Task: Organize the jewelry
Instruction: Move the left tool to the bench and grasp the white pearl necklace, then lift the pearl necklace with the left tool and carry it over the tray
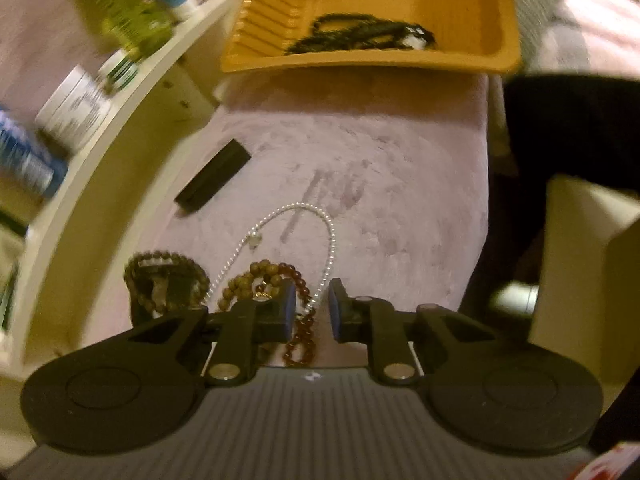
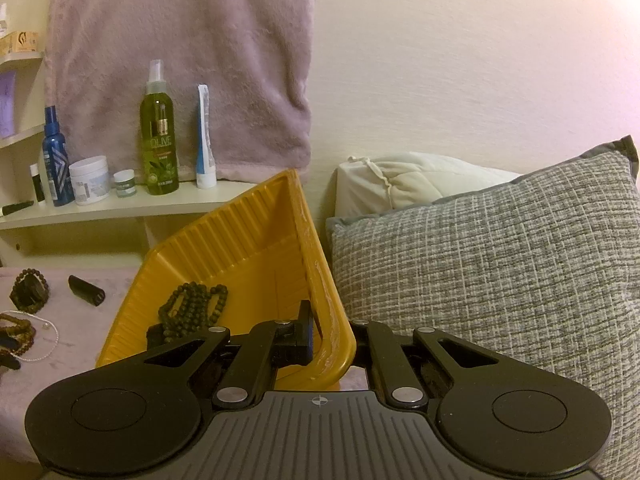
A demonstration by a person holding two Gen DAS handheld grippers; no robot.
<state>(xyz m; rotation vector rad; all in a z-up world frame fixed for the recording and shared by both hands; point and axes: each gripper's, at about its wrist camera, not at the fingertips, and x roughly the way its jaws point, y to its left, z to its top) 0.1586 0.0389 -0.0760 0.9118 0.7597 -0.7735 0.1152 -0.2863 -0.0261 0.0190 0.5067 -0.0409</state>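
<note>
Jewelry pile: dark-red round-bead bracelet (image 1: pixel 301 340), tan wooden-bead bracelet (image 1: pixel 244 284) and thin white pearl-bead necklace (image 1: pixel 320 216) lie on the mauve plush fabric surface (image 1: pixel 380 168), well short of the yellow ribbed plastic tray (image 1: pixel 504 20). One dark green bead strand (image 1: pixel 360 32) already sits inside the tray.

Key relation: left gripper (image 1: pixel 312 312) sits directly over the pile, w/ the red bracelet running lengthwise through the gap between the blue pads (image 1: pixel 289 308); its long axis is roughly in line w/ the fingers. Fingers are slightly apart, not pressing on any bead that shows. Pearl necklace loops away from the fingertips toward the tray. A fourth dark olive bead bracelet (image 1: pixel 166 280) lies just beside, on the shelf-unit side.

Left gripper pose: pitched steeply down at the pile; frame is motion-blurred.

Right gripper (image 2: pixel 324 344): fingers clamped on the tray's near corner rim, tray tilted up on it. Left hand is nearer the pile; judged next: close on the red bracelet, lift toward the tray.
</note>
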